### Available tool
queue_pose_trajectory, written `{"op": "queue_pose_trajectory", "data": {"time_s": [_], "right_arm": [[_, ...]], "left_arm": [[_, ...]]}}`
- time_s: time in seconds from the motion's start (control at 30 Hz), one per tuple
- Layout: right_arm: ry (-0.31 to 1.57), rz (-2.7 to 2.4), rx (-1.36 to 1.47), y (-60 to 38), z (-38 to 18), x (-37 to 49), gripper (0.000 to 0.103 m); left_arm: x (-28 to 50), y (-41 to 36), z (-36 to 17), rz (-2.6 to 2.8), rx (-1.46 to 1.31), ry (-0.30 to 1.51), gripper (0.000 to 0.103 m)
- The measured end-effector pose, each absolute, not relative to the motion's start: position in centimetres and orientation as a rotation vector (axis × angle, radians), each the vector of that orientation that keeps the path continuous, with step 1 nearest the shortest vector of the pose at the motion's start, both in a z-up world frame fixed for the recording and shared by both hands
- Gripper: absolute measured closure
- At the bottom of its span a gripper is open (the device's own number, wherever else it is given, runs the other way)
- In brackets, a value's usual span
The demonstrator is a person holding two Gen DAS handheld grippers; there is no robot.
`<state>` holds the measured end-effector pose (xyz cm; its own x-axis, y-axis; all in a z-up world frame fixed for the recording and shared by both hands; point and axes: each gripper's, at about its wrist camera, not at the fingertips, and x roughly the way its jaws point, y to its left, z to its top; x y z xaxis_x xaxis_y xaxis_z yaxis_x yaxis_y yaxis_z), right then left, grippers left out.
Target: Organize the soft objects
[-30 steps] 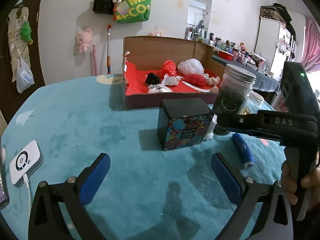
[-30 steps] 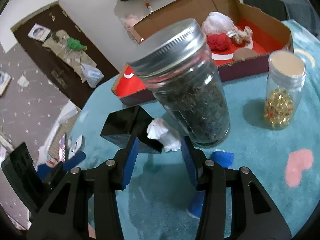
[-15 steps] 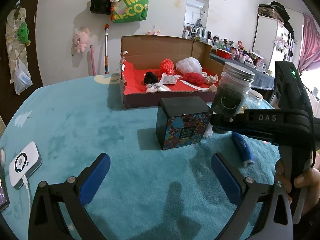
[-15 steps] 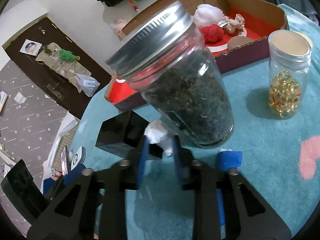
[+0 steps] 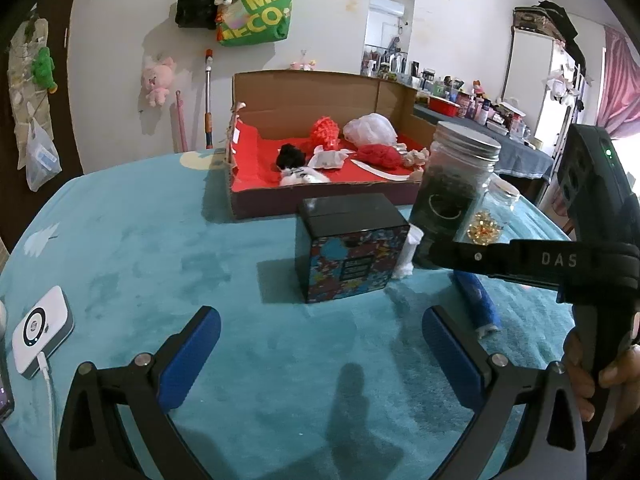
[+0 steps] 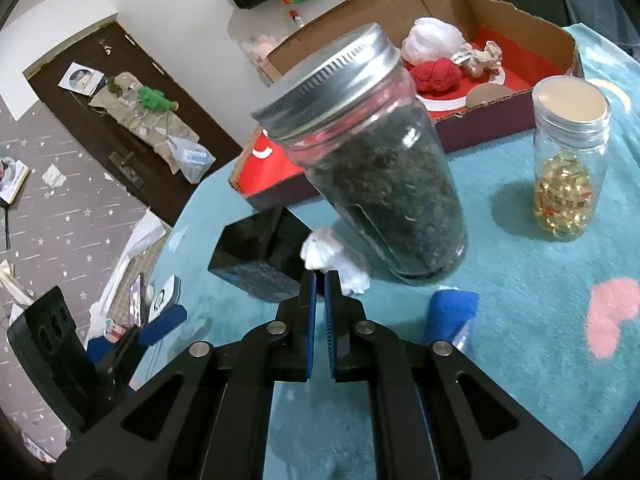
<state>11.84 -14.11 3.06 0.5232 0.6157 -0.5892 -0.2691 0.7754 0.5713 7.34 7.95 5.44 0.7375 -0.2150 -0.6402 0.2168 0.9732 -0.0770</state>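
Centre frame, right tool (image 6: 320, 280) nips the white soft lump (image 6: 336, 258); several already fill the cardboard box (image 6: 520, 12); left tool (image 5: 320, 344) gapes empty.

Left claw (image 5: 320, 344): matte black frame, two angled arms with triangular cut-outs, a silver screw at each joint, and bright blue pads (image 5: 190, 360) lining the fingers. Right claw (image 6: 320, 280): same black build, round silver screws along the linkage, ribbed blue pads (image 6: 332, 320) on the inner faces. Its arm carries white "DAS" lettering, its black handle body a small green light, and the person's hand (image 5: 600, 376) shows at the grip.
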Motion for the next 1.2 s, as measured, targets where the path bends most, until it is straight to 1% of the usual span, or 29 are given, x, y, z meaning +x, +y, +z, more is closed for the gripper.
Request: {"op": "queue_pose_trajectory", "data": {"time_s": [0.17, 0.33, 0.43, 0.53, 0.57, 0.6, 0.67, 0.83, 1.2], "right_arm": [[0.915, 0.571, 0.381, -13.4, 3.0, 11.6, 0.098], [0.928, 0.560, 0.164, -11.5, 3.5, 10.4, 0.097], [0.941, 0.552, 0.058, -11.1, 3.5, 10.1, 0.091], [0.943, 0.534, -0.001, -11.3, 3.4, 10.0, 0.070], [0.942, 0.525, -0.015, -11.5, 3.3, 10.0, 0.048], [0.935, 0.525, -0.022, -11.7, 3.3, 10.0, 0.034], [0.903, 0.510, -0.034, -12.3, 3.6, 9.6, 0.034], [0.903, 0.475, -0.004, -14.5, 3.7, 9.4, 0.034], [0.902, 0.365, 0.062, -23.3, 3.5, 9.2, 0.033]], "left_arm": [[7.3, 7.7, 5.5, -0.241, 0.001, 0.707, 0.000], [7.1, 7.7, 5.8, -0.239, 0.010, 0.701, 0.000], [7.2, 7.9, 5.7, -0.235, -0.003, 0.705, 0.000], [7.3, 7.9, 5.5, -0.239, -0.015, 0.713, 0.000], [7.3, 7.8, 5.4, -0.240, -0.015, 0.716, 0.000], [7.4, 7.6, 5.2, -0.244, -0.013, 0.720, 0.000], [7.5, 7.2, 5.0, -0.251, -0.009, 0.731, 0.000], [8.1, 5.4, 4.2, -0.290, -0.001, 0.778, 0.000], [9.5, -2.6, 3.6, -0.320, 0.063, 0.833, 0.000]]}}
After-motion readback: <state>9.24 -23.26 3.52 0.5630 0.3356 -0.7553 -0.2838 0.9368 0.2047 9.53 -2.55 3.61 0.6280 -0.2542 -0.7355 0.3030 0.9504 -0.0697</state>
